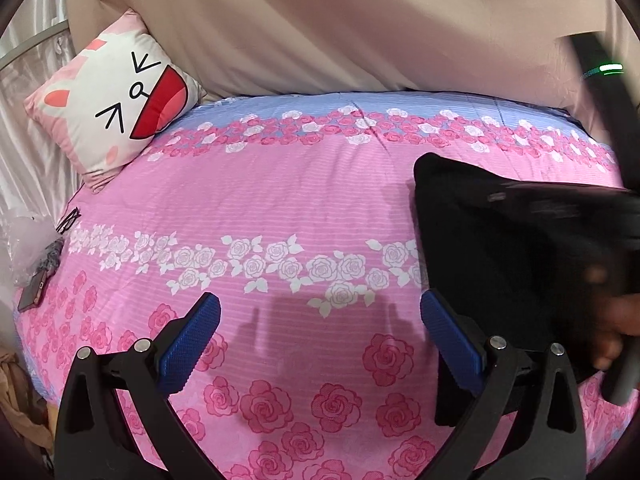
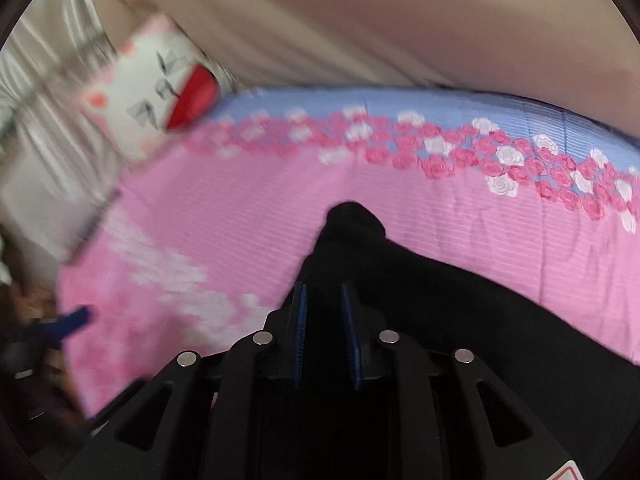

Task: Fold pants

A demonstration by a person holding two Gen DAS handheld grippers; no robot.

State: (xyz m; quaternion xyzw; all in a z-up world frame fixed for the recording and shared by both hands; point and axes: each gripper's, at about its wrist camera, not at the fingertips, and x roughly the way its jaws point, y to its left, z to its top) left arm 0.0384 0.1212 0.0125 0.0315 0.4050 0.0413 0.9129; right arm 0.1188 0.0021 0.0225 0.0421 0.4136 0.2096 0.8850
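1 claw (image 2: pixel 324 312) grips black pants (image 2: pixel 440 300) over the bedspread (image 2: pixel 240 216).

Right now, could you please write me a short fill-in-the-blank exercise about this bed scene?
1. The pants are ____ in colour.
2. The left tool has its jaws wide ____.
3. The right tool is nearly closed, pinching the ____.
4. The cushion with the cartoon face lies on the ____ floral bedspread.

Missing words: black; open; pants; pink

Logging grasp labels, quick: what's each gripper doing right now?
Left gripper: open, holding nothing.
Right gripper: jaws nearly closed on the pants.
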